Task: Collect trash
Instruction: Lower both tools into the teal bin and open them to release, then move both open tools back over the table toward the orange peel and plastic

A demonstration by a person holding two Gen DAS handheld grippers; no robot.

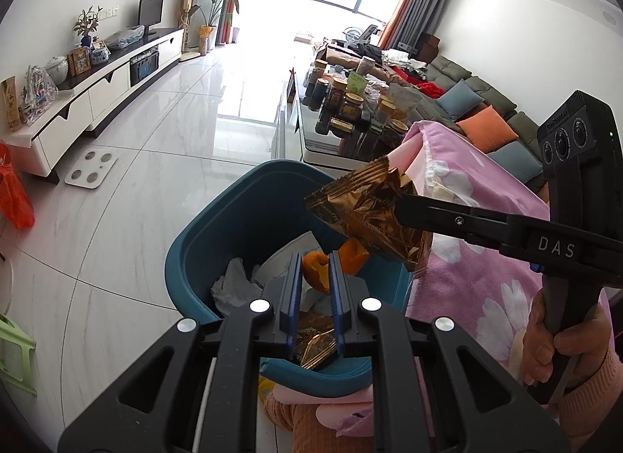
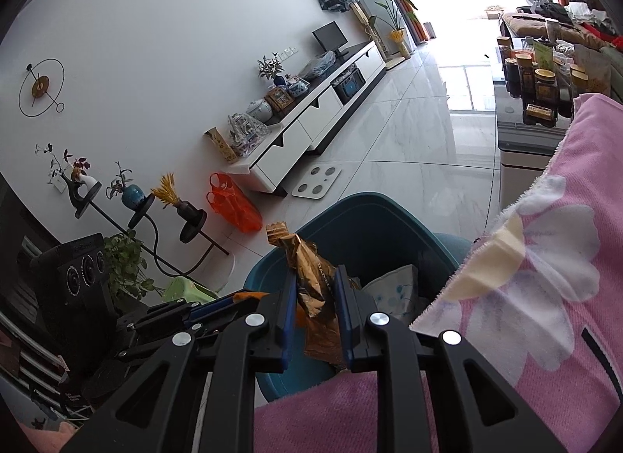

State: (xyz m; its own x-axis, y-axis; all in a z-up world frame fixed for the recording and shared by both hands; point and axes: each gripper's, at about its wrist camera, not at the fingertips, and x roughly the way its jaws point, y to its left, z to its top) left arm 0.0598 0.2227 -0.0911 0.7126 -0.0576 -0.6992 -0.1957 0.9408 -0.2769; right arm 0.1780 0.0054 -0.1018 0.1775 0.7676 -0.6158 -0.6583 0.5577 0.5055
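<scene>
A teal trash bin (image 1: 194, 254) (image 2: 362, 211) stands on the floor below both grippers. It holds crumpled tissue (image 1: 233, 285), a gold wrapper (image 1: 313, 348) and other scraps. My left gripper (image 1: 315, 272) (image 2: 243, 297) hangs over the bin's mouth, shut on a piece of orange peel (image 1: 314, 277). My right gripper (image 1: 405, 200) (image 2: 315, 293) reaches in from the right, over the bin's rim. A crinkled golden-brown snack wrapper (image 1: 362, 215) (image 2: 311, 277) sits between its pads, which still touch it.
A pink floral blanket (image 1: 475, 277) (image 2: 545, 258) lies right of the bin. Behind it stands a low table (image 1: 311, 145) crowded with jars. On the tiled floor are a white scale (image 1: 91, 168), an orange bag (image 2: 233, 207) and a green stool (image 1: 15, 351). A white cabinet (image 1: 101, 90) lines the left wall.
</scene>
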